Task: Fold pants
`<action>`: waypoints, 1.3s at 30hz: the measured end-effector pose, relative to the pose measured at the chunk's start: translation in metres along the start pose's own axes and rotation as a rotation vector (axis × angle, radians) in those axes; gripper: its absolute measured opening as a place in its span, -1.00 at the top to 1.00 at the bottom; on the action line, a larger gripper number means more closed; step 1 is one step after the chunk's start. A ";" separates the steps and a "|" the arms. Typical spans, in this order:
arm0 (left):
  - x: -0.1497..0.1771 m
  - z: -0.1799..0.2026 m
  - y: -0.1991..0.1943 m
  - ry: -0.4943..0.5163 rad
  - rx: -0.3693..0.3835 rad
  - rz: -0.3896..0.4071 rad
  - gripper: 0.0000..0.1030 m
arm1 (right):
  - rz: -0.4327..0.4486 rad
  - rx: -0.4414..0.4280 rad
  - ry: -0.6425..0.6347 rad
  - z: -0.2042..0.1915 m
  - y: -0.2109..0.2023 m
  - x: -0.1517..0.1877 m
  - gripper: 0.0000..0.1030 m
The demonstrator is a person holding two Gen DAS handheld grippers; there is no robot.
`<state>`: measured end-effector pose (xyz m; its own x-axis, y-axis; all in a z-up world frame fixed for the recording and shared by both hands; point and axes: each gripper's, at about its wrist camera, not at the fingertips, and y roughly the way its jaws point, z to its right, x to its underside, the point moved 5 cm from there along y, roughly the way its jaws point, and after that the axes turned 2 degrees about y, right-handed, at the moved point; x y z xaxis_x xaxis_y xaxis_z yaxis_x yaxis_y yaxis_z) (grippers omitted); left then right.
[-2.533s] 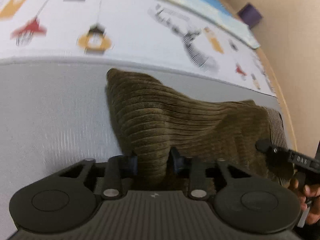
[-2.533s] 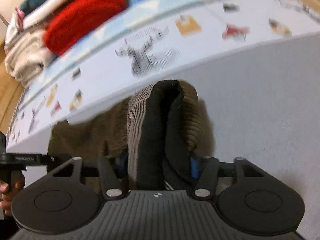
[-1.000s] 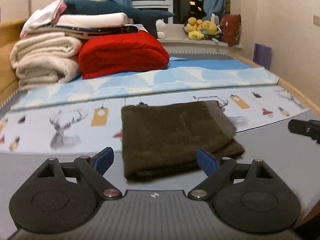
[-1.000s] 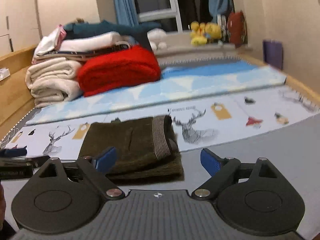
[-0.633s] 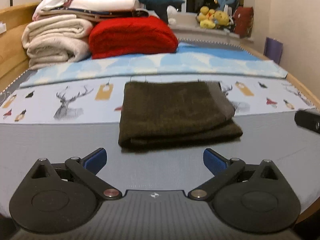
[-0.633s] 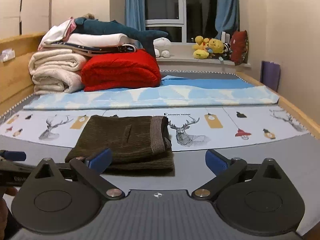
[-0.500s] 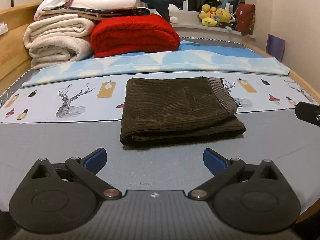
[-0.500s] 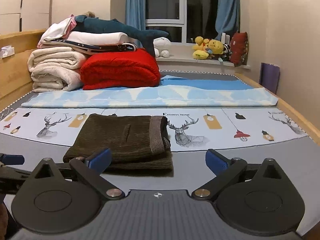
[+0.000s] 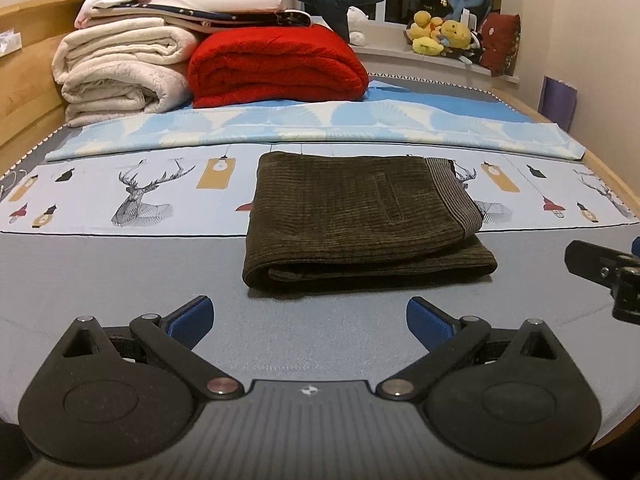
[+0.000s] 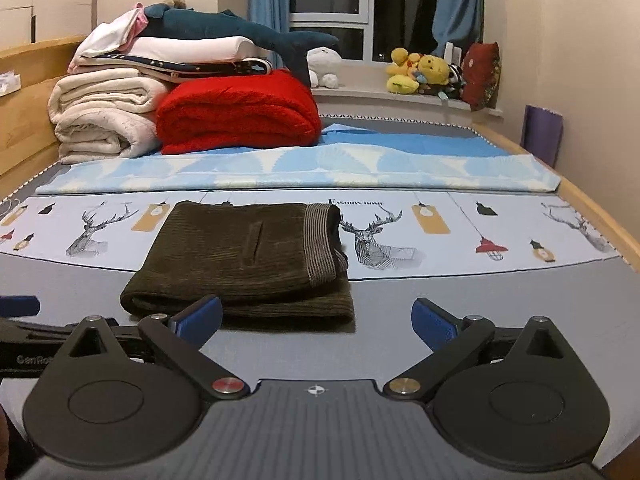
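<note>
The brown corduroy pants [image 9: 356, 216] [image 10: 248, 260] lie folded into a flat rectangle on the bed, with the striped waistband on the right side of the stack. My left gripper [image 9: 310, 316] hangs open in front of the pants, a short way back from their near edge, with nothing between its blue pads. My right gripper [image 10: 316, 318] is open too and holds nothing; the pants lie ahead and to its left. The tip of the right gripper [image 9: 600, 268] shows at the right edge of the left wrist view. At the left edge of the right wrist view is the left gripper [image 10: 24, 320].
The grey bed cover [image 9: 120, 272] meets a pale sheet printed with deer [image 10: 440, 236]. Behind it lie a light blue blanket [image 9: 360, 120], a red blanket [image 9: 276, 68], cream blankets [image 9: 120, 72] and a plush shark [image 10: 240, 36]. Wooden bed rails [image 10: 600, 216] run along both sides.
Both grippers let go of the pants, opened wide and drew back. The pants now rest folded on the bed. Over the last half second both views sank only slightly.
</note>
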<state>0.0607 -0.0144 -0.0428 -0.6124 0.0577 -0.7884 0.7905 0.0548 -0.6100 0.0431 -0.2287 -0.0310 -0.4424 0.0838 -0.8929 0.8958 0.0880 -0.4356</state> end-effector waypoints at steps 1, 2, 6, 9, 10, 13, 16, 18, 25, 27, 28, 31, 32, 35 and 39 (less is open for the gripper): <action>0.000 0.000 0.000 0.001 0.003 -0.001 -0.99 | 0.000 0.000 0.003 -0.001 0.001 0.000 -0.95; 0.000 -0.001 0.000 0.003 0.004 0.000 -0.99 | 0.000 -0.002 0.002 -0.003 0.001 0.000 -0.95; -0.001 -0.004 -0.001 -0.006 0.009 0.003 -0.99 | -0.002 -0.007 -0.023 -0.011 0.004 0.001 -0.95; -0.001 -0.007 -0.001 -0.020 0.016 -0.003 -0.99 | -0.004 -0.008 -0.036 -0.016 0.006 0.001 -0.95; -0.001 -0.008 -0.001 -0.022 0.016 -0.005 -0.99 | -0.005 -0.009 -0.038 -0.016 0.007 0.002 -0.95; 0.000 -0.008 -0.001 -0.023 0.014 -0.012 -0.99 | -0.005 -0.014 -0.043 -0.020 0.007 0.002 -0.95; 0.001 -0.008 -0.001 -0.023 0.014 -0.010 -0.99 | -0.007 -0.018 -0.048 -0.023 0.007 0.002 -0.95; 0.001 -0.008 0.000 -0.021 0.014 -0.011 -0.99 | -0.011 -0.019 -0.053 -0.025 0.008 0.003 -0.95; 0.002 -0.005 -0.001 -0.016 0.020 -0.010 -0.99 | -0.012 -0.020 -0.050 -0.026 0.008 0.003 -0.95; 0.002 -0.005 -0.001 -0.015 0.021 -0.009 -0.99 | -0.012 -0.020 -0.050 -0.027 0.008 0.003 -0.95; 0.002 -0.005 -0.001 -0.014 0.019 -0.010 -0.99 | -0.011 -0.020 -0.050 -0.027 0.008 0.003 -0.95; 0.002 -0.005 0.000 -0.006 0.019 -0.013 -0.99 | -0.009 -0.022 -0.048 -0.026 0.007 0.003 -0.95; 0.002 -0.005 -0.001 -0.006 0.019 -0.012 -0.99 | -0.008 -0.023 -0.047 -0.026 0.007 0.002 -0.95; 0.002 -0.005 -0.002 -0.005 0.020 -0.009 -0.99 | -0.010 -0.024 -0.044 -0.026 0.006 0.003 -0.95; 0.002 -0.005 -0.002 -0.003 0.019 -0.008 -0.99 | -0.008 -0.030 -0.050 -0.027 0.006 0.002 -0.95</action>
<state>0.0580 -0.0096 -0.0430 -0.6186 0.0547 -0.7838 0.7857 0.0364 -0.6176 0.0465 -0.2010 -0.0327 -0.4460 0.0339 -0.8944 0.8904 0.1181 -0.4395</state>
